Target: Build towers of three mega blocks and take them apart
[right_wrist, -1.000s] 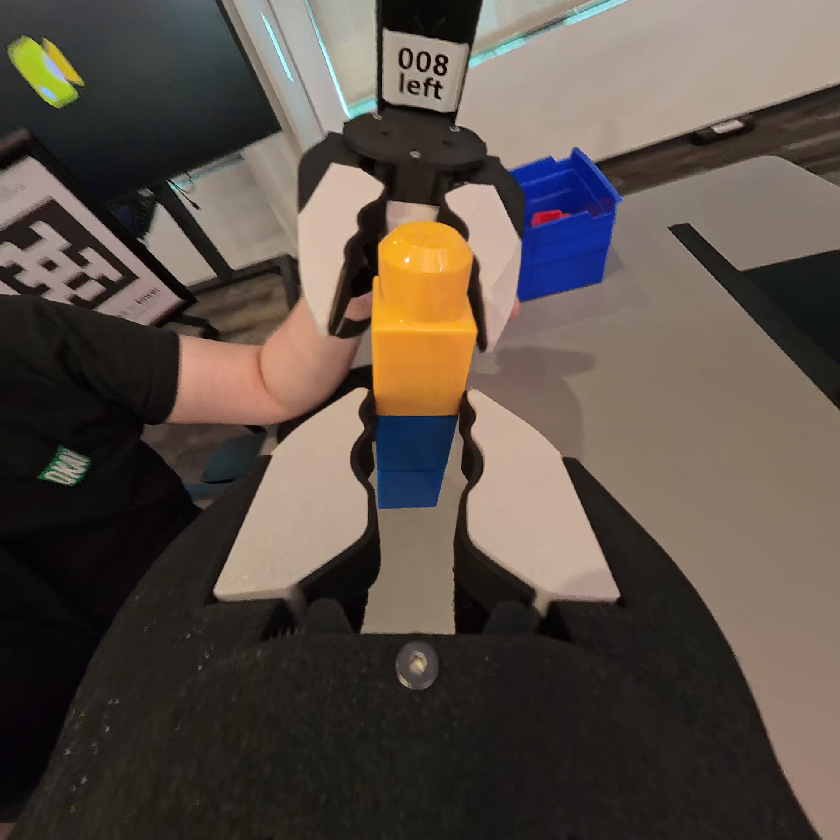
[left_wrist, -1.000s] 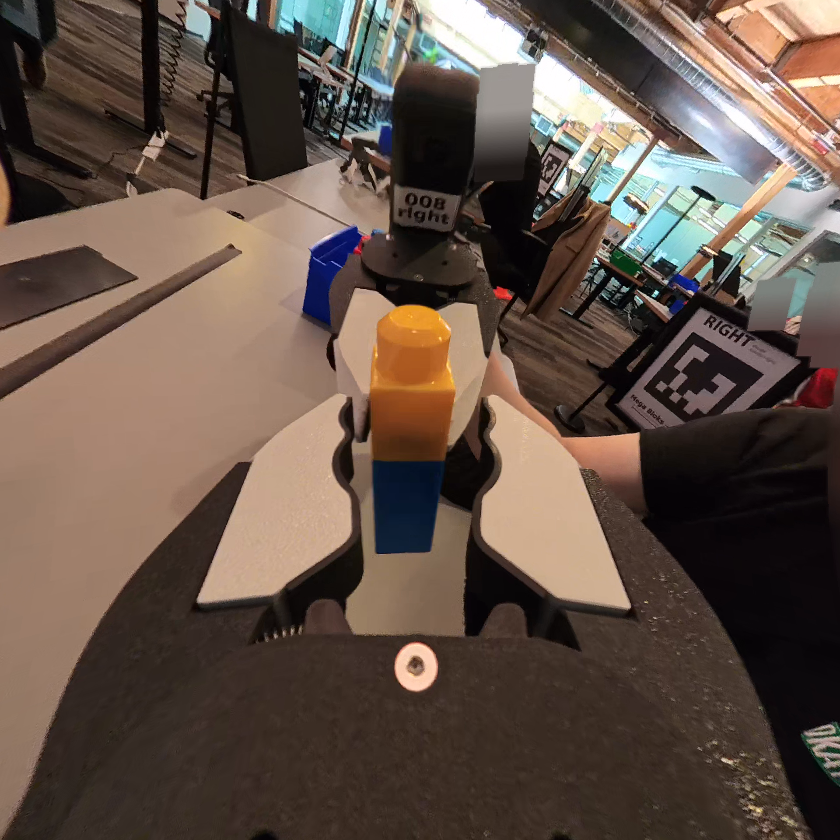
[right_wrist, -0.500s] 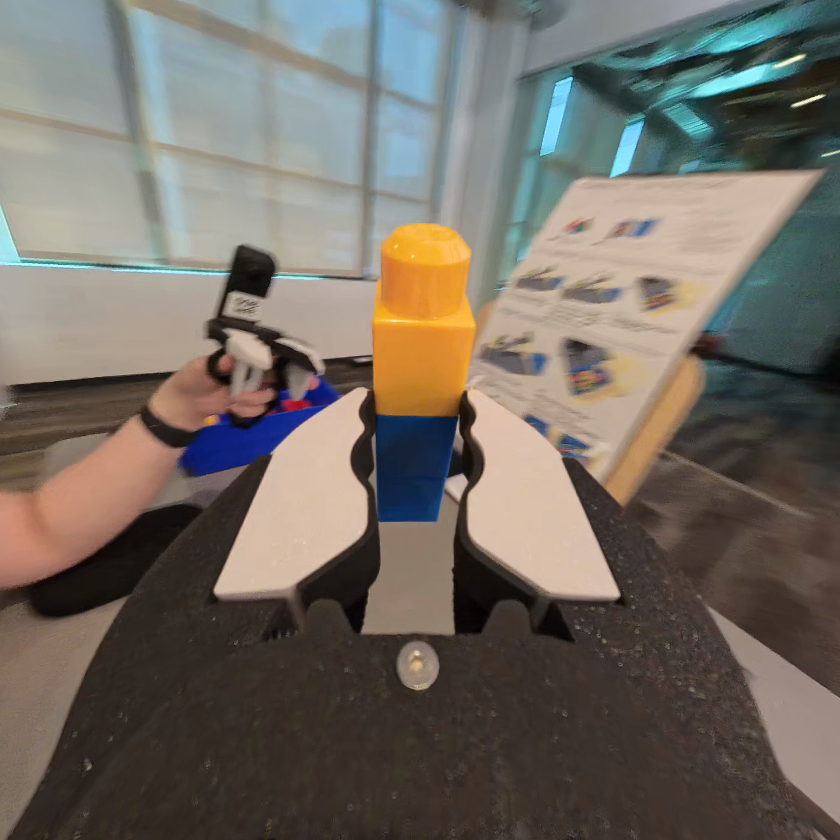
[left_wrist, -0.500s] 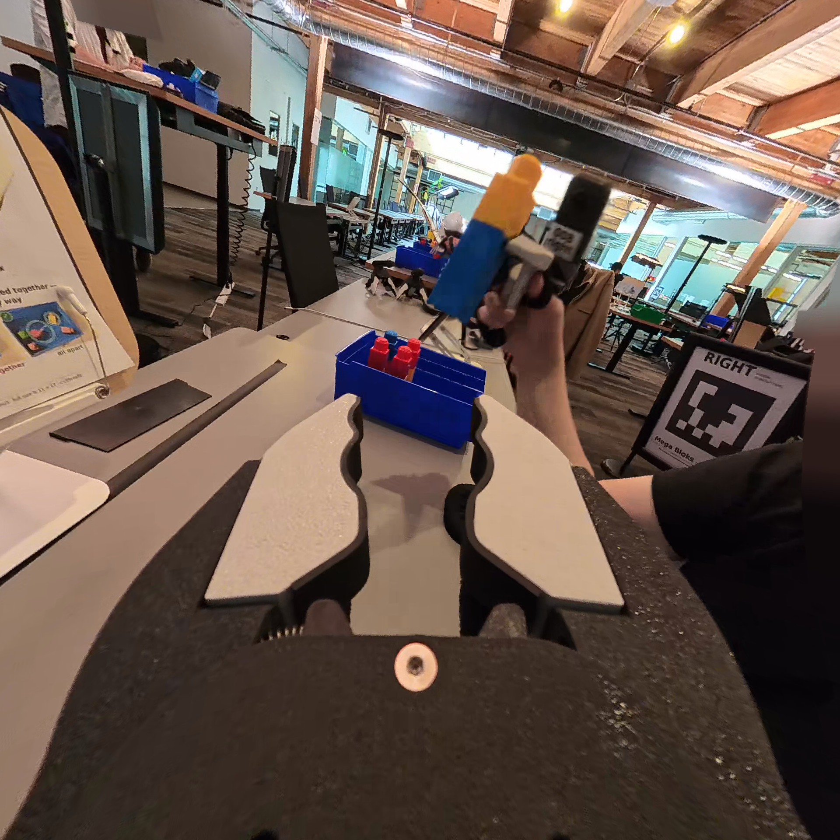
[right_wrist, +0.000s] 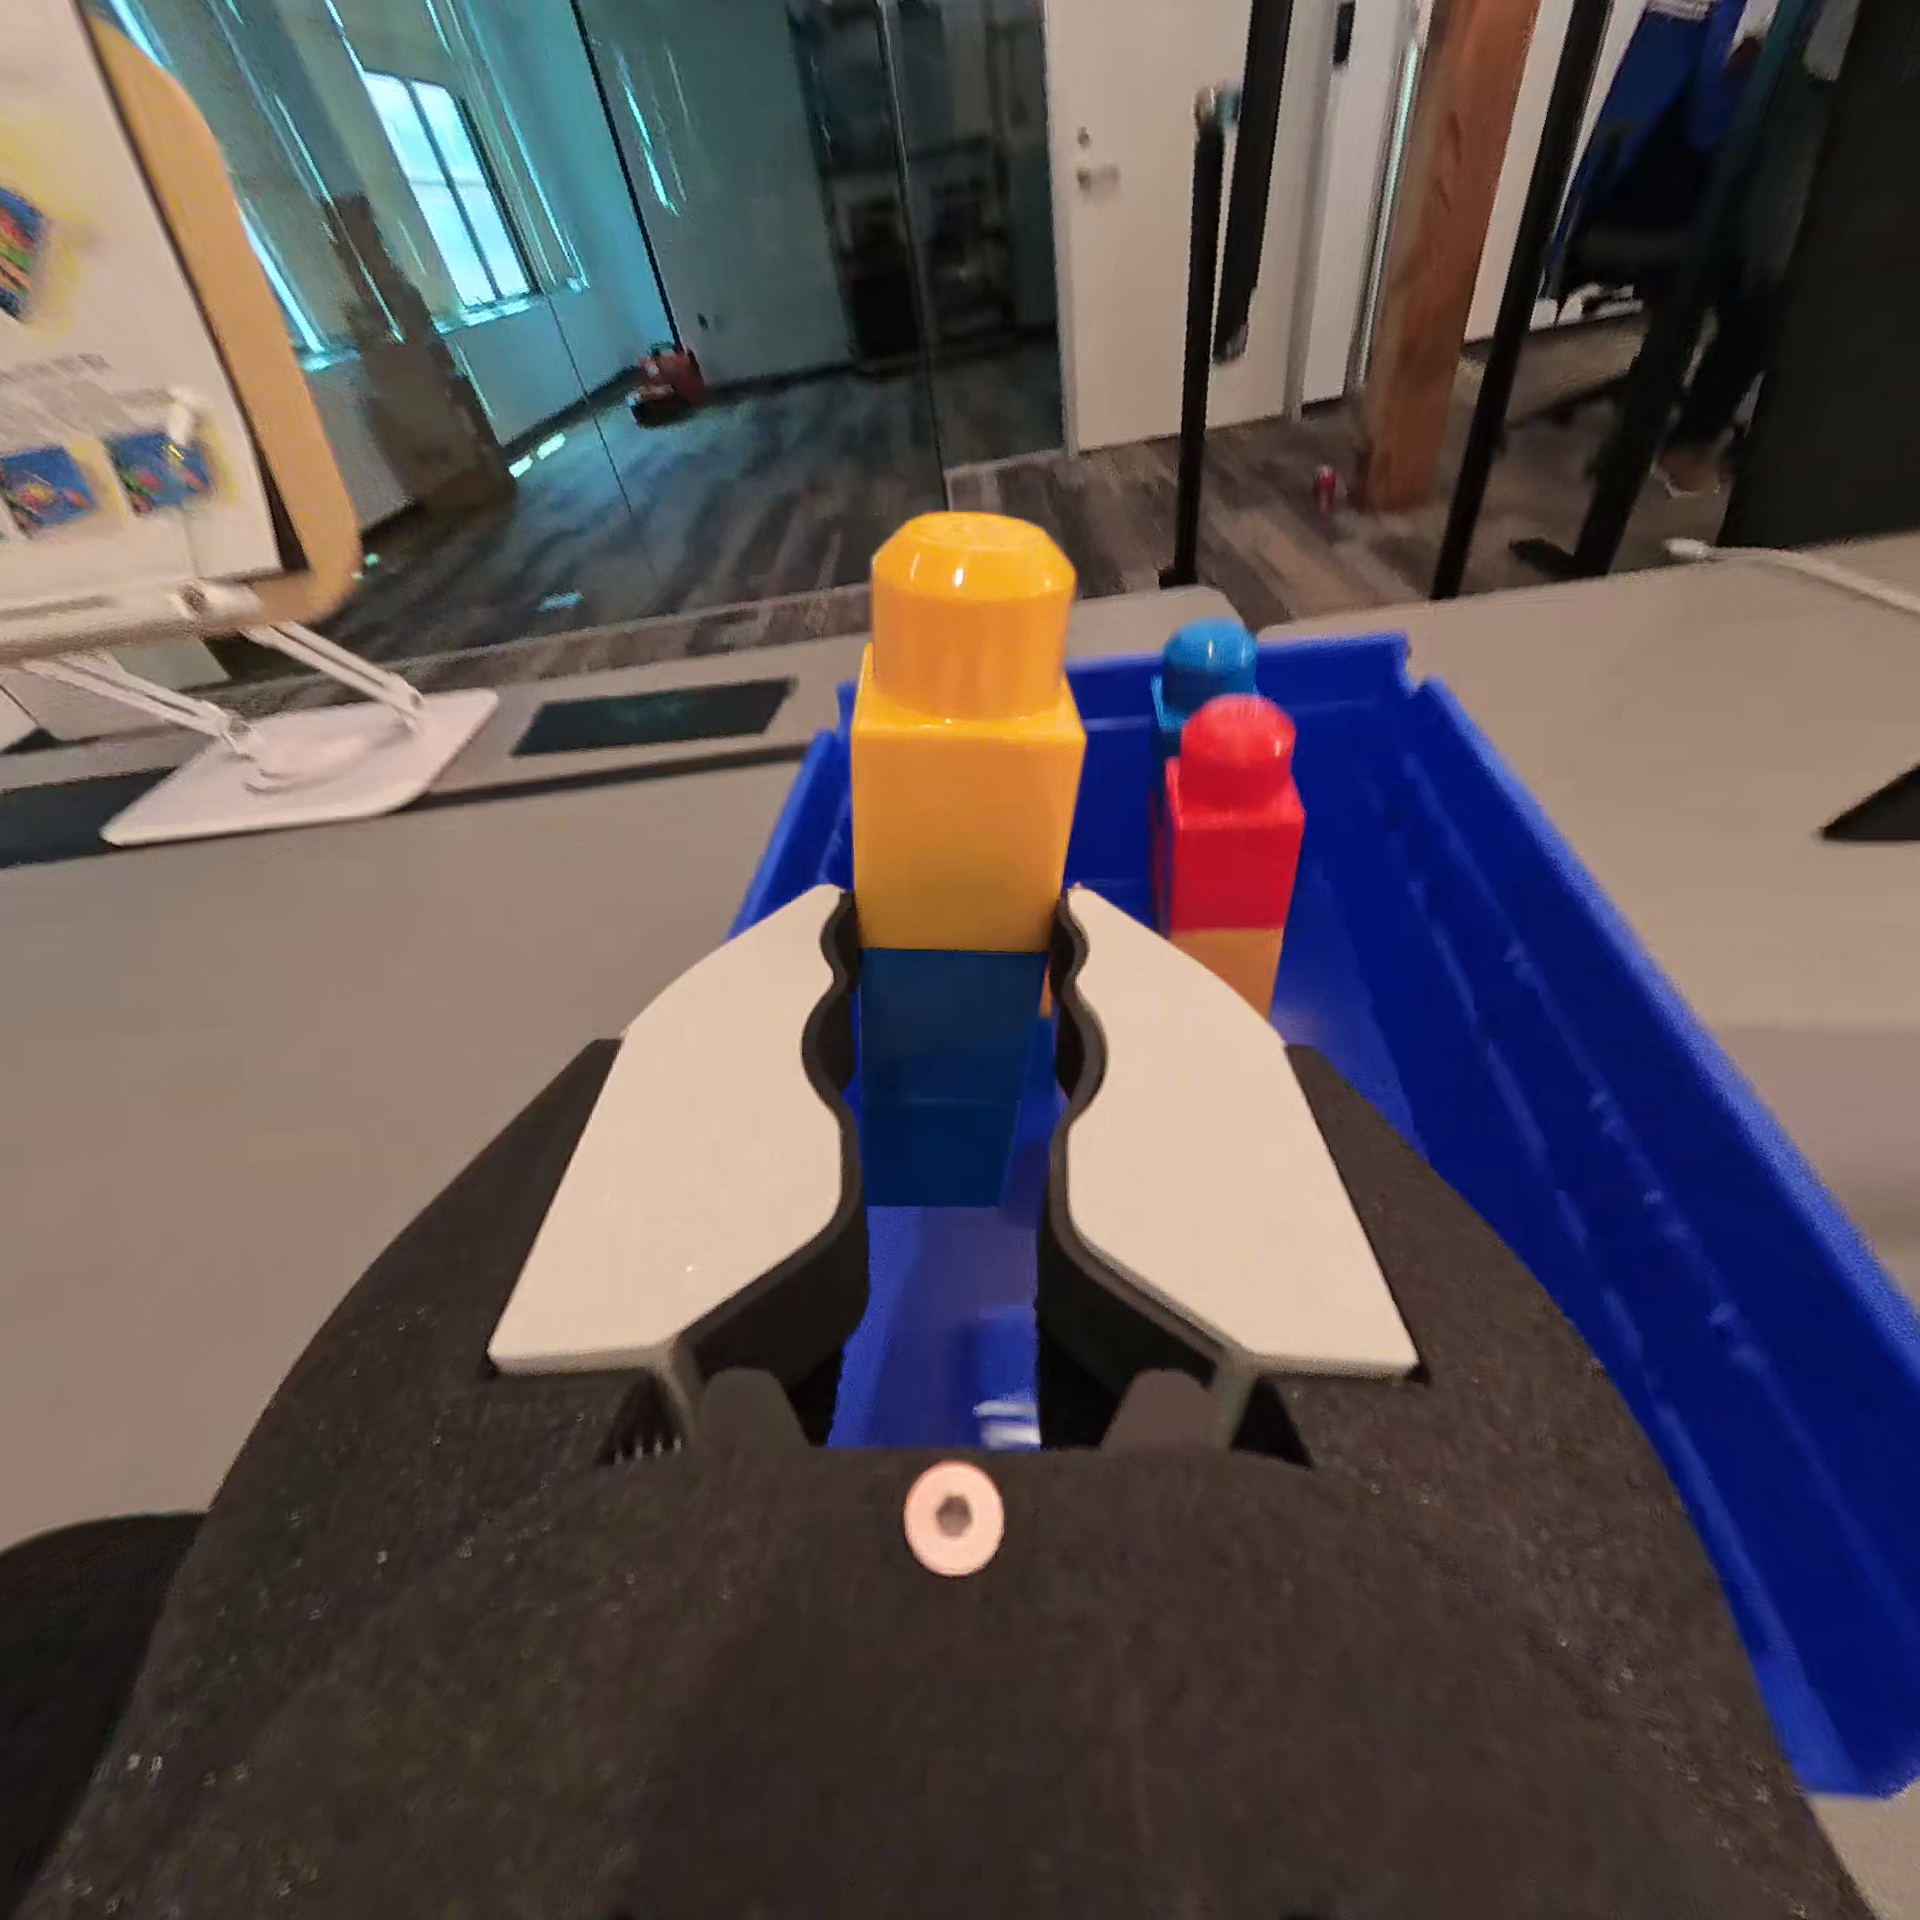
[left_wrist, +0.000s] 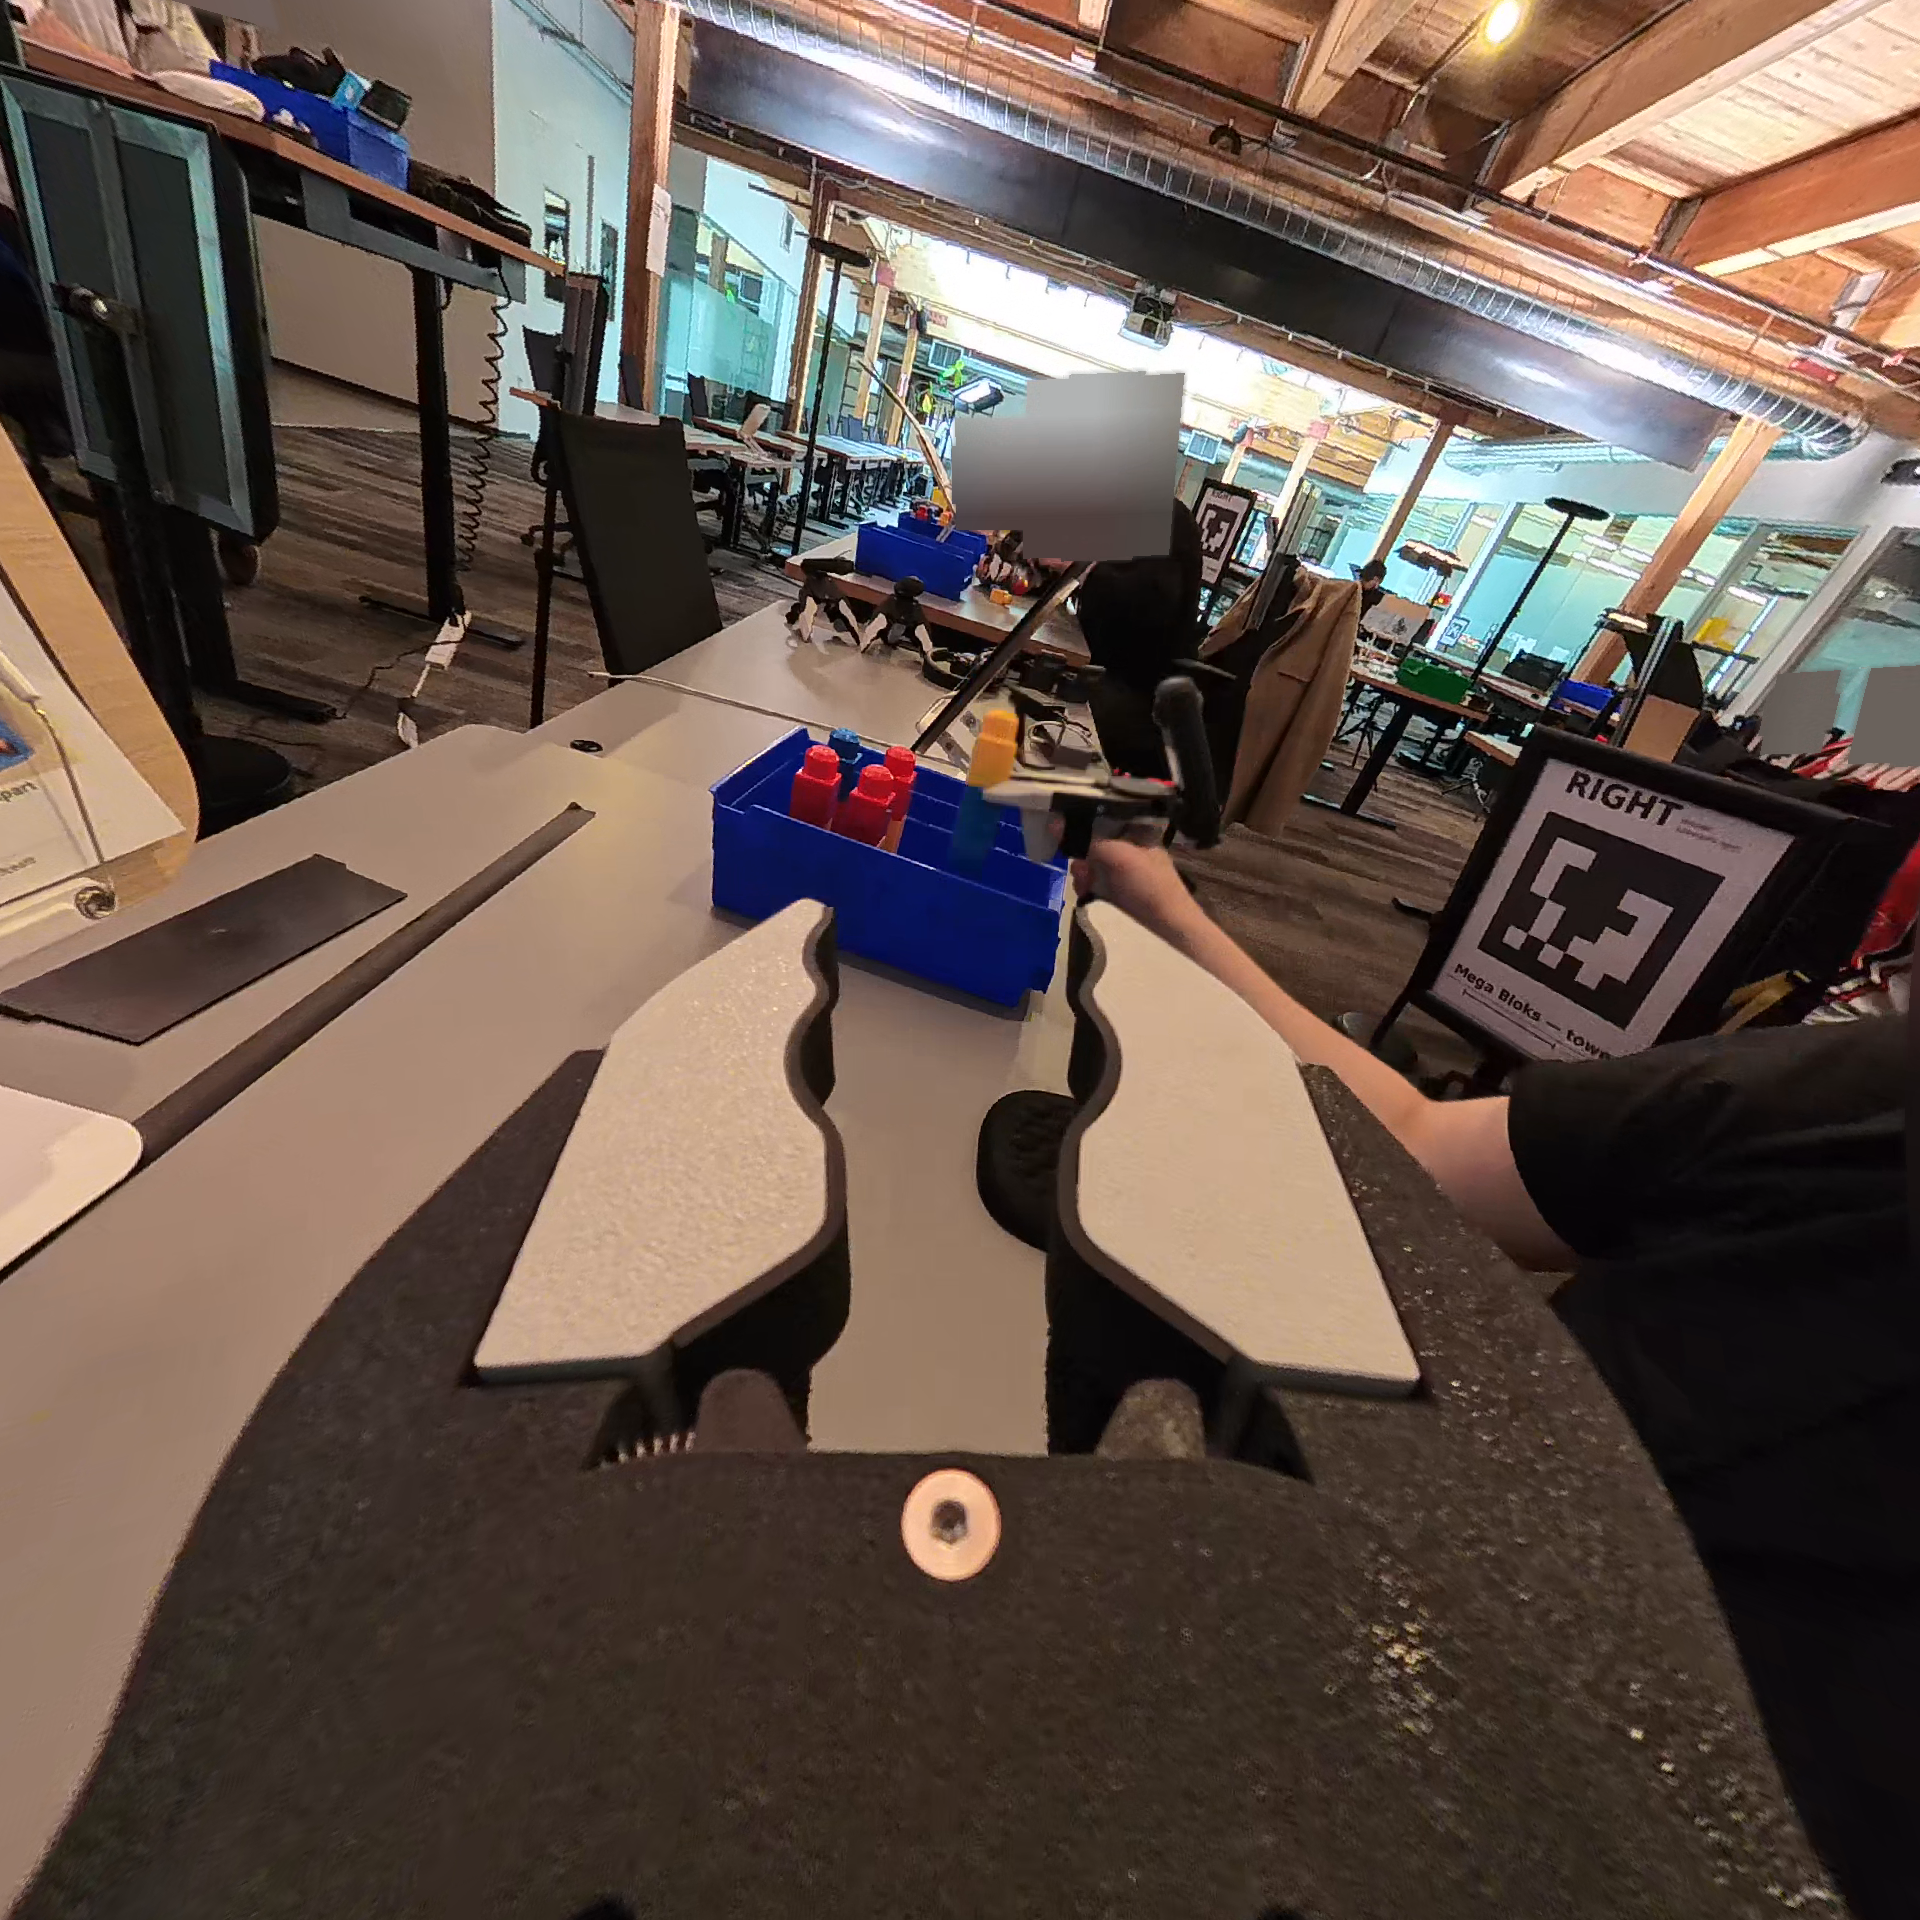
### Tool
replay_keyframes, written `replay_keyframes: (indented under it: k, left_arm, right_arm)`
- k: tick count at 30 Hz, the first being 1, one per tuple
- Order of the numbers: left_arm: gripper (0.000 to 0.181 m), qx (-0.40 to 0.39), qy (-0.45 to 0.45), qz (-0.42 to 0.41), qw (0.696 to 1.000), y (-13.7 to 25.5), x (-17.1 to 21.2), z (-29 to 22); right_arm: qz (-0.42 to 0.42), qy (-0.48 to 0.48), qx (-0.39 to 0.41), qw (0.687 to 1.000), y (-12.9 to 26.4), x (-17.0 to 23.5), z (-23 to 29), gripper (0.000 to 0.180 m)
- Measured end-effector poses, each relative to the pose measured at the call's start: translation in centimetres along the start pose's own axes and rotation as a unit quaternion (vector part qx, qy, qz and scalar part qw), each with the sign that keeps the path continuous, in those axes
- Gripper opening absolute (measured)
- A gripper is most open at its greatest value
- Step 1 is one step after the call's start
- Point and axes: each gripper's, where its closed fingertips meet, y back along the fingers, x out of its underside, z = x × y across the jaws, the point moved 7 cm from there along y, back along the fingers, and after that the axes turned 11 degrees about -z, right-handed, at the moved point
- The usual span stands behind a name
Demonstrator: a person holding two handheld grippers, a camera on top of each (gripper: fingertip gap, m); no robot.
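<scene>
The right tool [right_wrist: 951,977] is clamped on a two-block stack: its pale fingers [right_wrist: 717,1132] press on the sides of the dark blue block [right_wrist: 940,1070], and the yellow block [right_wrist: 961,790] sits plugged on top, its single round stud uppermost. Both blocks are glossy plastic, square in section and one stud wide. The stack stands upright over the near end of the blue bin [right_wrist: 1558,1091]; whether its base touches the bin floor cannot be told.

Deeper in the bin stands a red block [right_wrist: 1231,831] on an orange block [right_wrist: 1231,961], and behind them a blue block [right_wrist: 1205,665] shows its stud. In the left wrist view the same bin [left_wrist: 883,914] rests on the grey desk [left_wrist: 312,1195], with several red blocks [left_wrist: 852,795] upright inside, and the right tool [left_wrist: 997,795] reaches in from the side with the yellow-over-blue stack held upright.

The left tool [left_wrist: 951,935] is empty, its fingers [left_wrist: 707,1122] spread apart above the bare desk, short of the bin.

Writing appears on a standing sign with a black-and-white square code [left_wrist: 1600,914] beside the desk, and on a leaning instruction board [right_wrist: 114,343] with small coloured pictures; the board is blurred.
</scene>
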Motion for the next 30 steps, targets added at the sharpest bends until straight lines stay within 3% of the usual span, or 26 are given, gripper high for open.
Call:
replay_keyframes:
  k: [5, 11, 22, 30]
  left_arm:
    - [0.041, 0.004, 0.011, -0.008, 1.000, -0.1, 0.1, 0.2]
    - [0.040, 0.004, 0.012, -0.014, 1.000, 0.0, -0.1, 0.1]
    - [0.039, 0.010, 0.011, -0.019, 1.000, -0.1, -0.2, -0.1]
    - [0.038, 0.014, 0.010, -0.025, 1.000, 0.1, -0.5, -0.3]
  right_arm:
    - [0.050, 0.050, 0.015, 0.997, -1.7, 3.1, 0.3, 0.035]
    - [0.082, 0.116, 0.033, 0.989, -2.7, 3.5, 0.7, 0.035]
    - [0.163, 0.125, 0.040, 0.978, -3.3, 4.8, 0.8, 0.035]
    - [0.174, 0.132, 0.042, 0.975, -3.1, 5.2, 0.8, 0.035]
